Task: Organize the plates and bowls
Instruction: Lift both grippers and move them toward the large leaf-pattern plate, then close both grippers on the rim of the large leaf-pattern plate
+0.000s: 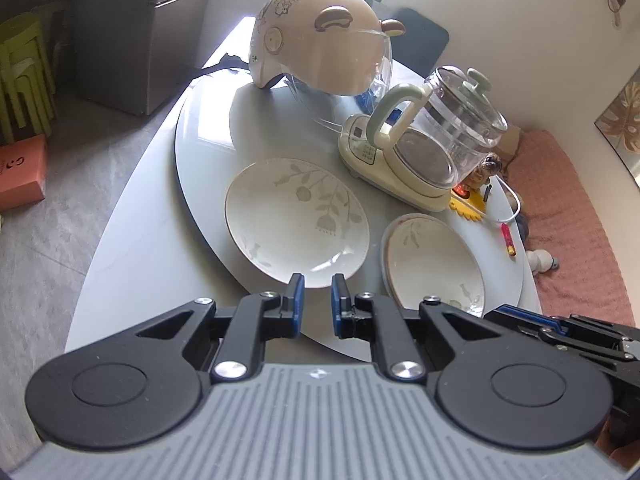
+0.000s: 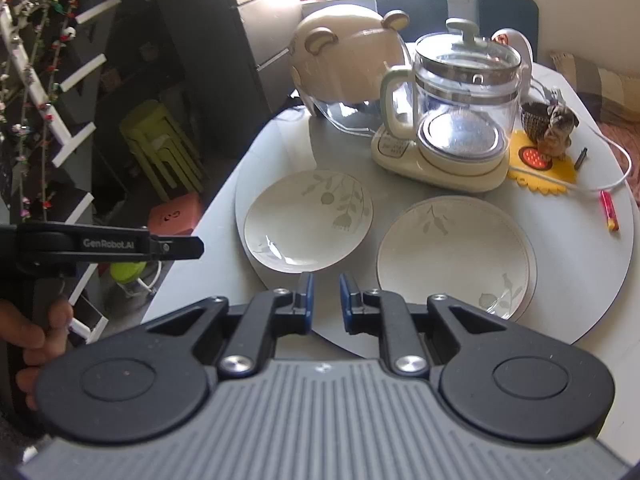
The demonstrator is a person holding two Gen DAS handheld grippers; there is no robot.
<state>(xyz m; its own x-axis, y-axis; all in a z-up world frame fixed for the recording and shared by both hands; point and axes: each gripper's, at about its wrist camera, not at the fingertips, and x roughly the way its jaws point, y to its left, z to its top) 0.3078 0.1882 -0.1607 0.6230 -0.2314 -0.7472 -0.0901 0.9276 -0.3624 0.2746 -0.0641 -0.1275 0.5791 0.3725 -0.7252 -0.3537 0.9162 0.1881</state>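
Two white plates with a pale leaf pattern lie side by side on a round grey turntable (image 1: 208, 148). In the left wrist view the left plate (image 1: 296, 220) lies just beyond my left gripper (image 1: 318, 280), and the right plate (image 1: 436, 260) lies to its right. My left gripper's jaws are shut with nothing between them. In the right wrist view my right gripper (image 2: 324, 280) hovers over the near rim of the turntable (image 2: 592, 280), between the left plate (image 2: 308, 220) and the right plate (image 2: 456, 252). It is also shut and holds nothing.
A cream helmet (image 1: 316, 40) with a clear visor and a glass kettle (image 2: 464, 104) on its base stand at the back of the turntable. A dog figurine (image 2: 558, 128), a yellow mat, a red pen (image 2: 610, 210) and a white cable lie at the right. Green stools (image 2: 160, 144) stand on the floor.
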